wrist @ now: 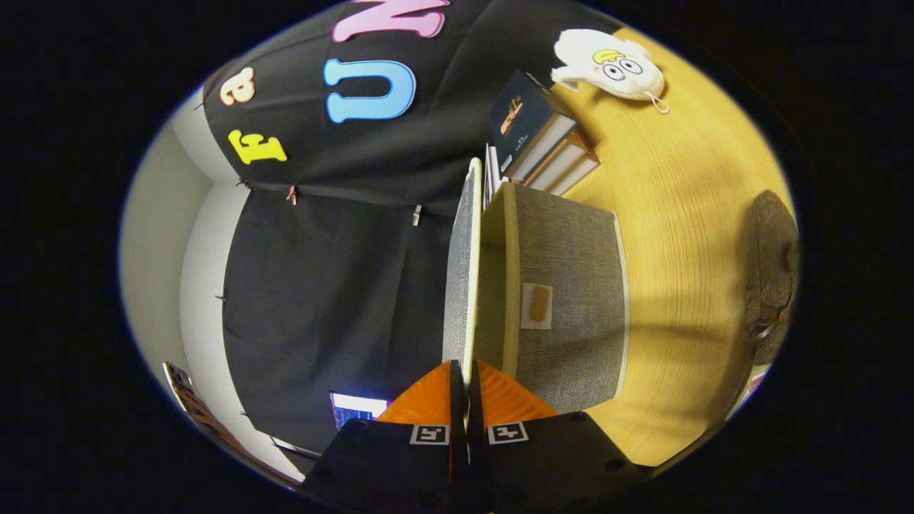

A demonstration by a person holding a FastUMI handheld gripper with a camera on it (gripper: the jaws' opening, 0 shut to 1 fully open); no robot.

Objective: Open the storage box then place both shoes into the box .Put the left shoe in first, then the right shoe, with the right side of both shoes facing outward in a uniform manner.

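The grey fabric storage box (571, 300) stands on the yellow wooden tabletop (678, 214), its flat lid (460, 271) swung up on edge and running straight out from the gripper (465, 389), whose orange fingers (428, 396) pinch the lid's near rim. The opening step looks to be in hand; next, the lid likely needs carrying fully back and releasing. A dark shoe (772, 271), cut off, lies well beyond the box; the second shoe can't be made out. Stacked books (543, 139) and a white plush toy (610, 64) sit behind.
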